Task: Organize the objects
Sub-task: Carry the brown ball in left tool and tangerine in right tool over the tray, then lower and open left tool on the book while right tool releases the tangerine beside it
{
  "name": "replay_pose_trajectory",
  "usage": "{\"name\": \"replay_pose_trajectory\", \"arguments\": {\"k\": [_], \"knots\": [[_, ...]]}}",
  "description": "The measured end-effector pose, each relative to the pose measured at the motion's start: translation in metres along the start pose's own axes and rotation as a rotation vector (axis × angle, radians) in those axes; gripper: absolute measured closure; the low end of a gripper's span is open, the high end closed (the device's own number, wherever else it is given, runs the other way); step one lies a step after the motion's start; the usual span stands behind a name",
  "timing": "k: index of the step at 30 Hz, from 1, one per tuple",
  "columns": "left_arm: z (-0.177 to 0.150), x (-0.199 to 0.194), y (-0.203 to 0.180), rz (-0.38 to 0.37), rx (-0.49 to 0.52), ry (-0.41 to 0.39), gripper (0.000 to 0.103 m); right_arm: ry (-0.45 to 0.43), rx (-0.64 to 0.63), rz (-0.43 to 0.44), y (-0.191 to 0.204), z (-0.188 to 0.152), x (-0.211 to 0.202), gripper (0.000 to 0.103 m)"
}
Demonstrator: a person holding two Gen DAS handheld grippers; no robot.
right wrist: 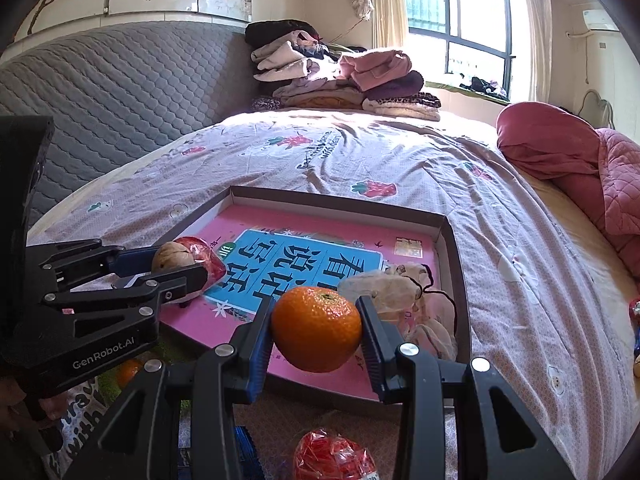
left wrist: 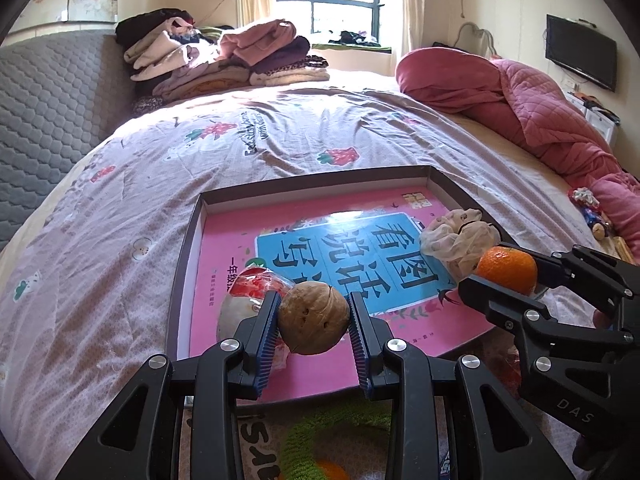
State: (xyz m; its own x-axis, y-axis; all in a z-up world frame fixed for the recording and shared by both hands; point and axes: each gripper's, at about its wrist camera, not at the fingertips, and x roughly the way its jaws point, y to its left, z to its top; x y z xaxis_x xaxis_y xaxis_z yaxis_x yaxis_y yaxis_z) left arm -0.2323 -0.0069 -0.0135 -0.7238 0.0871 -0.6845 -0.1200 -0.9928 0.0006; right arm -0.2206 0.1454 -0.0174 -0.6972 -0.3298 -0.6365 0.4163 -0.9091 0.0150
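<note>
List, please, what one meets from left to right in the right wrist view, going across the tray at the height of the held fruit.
Left tongs with the walnut → red-wrapped packet → pink book → mandarin in the right tongs → mesh pouch → tray wall → bedsheet.

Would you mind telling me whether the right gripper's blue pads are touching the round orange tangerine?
Touching. In the right wrist view the right gripper has both blue pads pressed against the sides of the round orange tangerine, with no gap on either side.
</note>
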Motion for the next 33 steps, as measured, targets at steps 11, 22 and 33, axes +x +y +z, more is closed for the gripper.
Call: {"name": "replay_pose_trajectory", "arguments": {"k": [11,22,33], "knots": [[0.0,0.012,-0.017,-0.036,0.049,0.016,0.069,0.073,0.002,-0.015,-0.006,-0.004,0.018,0.063],[-0.008,0.031,-0.022,-0.039,0.073,0.073,0.069,0.115,-0.019,-0.025,-0.005,-0.003,0.028,0.063],[-0.01,0.034,-0.021,-0.039,0.077,0.09,0.069,0.165,-0.032,-0.054,-0.005,-0.006,0.037,0.063]]}}
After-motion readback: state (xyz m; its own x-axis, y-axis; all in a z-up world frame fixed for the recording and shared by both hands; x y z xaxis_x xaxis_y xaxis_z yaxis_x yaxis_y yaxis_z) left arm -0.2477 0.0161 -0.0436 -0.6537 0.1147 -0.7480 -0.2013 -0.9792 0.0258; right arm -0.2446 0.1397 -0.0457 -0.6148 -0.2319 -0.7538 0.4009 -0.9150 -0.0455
